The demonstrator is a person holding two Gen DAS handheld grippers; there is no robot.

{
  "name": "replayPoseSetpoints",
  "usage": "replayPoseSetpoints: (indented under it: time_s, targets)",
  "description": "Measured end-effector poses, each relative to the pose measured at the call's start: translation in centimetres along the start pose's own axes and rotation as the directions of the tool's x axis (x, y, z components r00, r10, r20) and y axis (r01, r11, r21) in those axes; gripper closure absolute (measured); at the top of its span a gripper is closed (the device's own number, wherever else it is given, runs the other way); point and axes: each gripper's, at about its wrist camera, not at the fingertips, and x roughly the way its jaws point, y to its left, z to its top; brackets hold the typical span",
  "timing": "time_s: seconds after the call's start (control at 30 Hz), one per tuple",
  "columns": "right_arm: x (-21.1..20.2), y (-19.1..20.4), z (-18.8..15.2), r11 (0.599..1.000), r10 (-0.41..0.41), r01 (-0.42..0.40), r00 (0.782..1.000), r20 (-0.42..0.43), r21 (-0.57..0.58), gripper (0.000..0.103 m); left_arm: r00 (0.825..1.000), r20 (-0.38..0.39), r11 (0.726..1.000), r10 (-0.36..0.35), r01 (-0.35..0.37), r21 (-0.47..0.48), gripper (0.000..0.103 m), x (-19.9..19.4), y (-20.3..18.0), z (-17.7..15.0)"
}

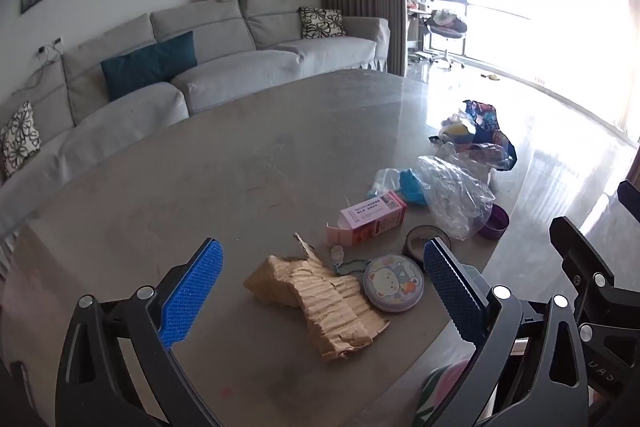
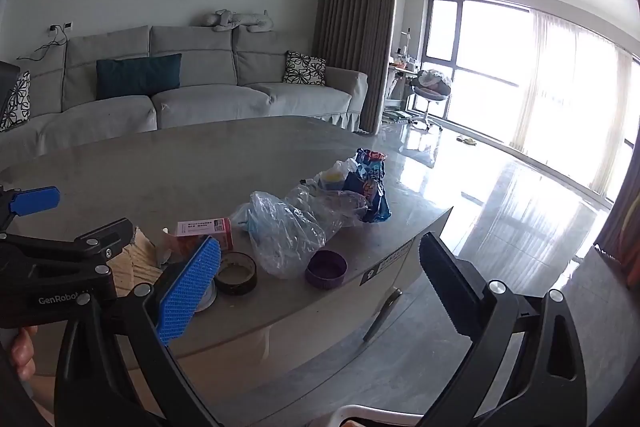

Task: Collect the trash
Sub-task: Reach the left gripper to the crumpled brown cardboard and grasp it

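Both tongs apart, gripping nothing. My left gripper (image 1: 320,281) hangs over the grey table (image 1: 180,167), and the torn cardboard piece (image 1: 320,307) lies flat between its blue pads, nearer the right one. The round bear-print tin (image 1: 393,283) touches the cardboard's right edge, just inside the right pad. Pink carton (image 1: 372,217) lies on its side just beyond, flap open; there's print and a QR code on it, too small to read. Tape roll (image 1: 424,239) and crumpled clear plastic bag (image 1: 456,195) lie to the right. My right gripper (image 2: 320,263) sits off the table edge; purple lid (image 2: 326,269) between its fingers, tape roll by its left pad. "GenRobot" reads on the left gripper's body. A bit of my hand (image 2: 22,351) shows at lower left.
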Motion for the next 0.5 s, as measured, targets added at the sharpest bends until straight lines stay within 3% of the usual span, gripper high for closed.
replayPoseSetpoints:
  time_s: [0.2, 0.5]
  targets:
    - [0.7, 0.9, 0.0, 1.0, -0.001, 0.001, 1.0, -0.004, -0.013, 0.004, 0.999, -0.023, 0.999, 0.035, -0.034, 0.011, 0.003, 1.1, -1.3, 0.9]
    - [0.7, 0.9, 0.1, 1.0, 0.005, -0.005, 1.0, -0.005, 0.003, 0.004, 1.0, -0.007, 1.0, 0.027, -0.027, -0.004, 0.003, -0.1, -1.1, 1.1]
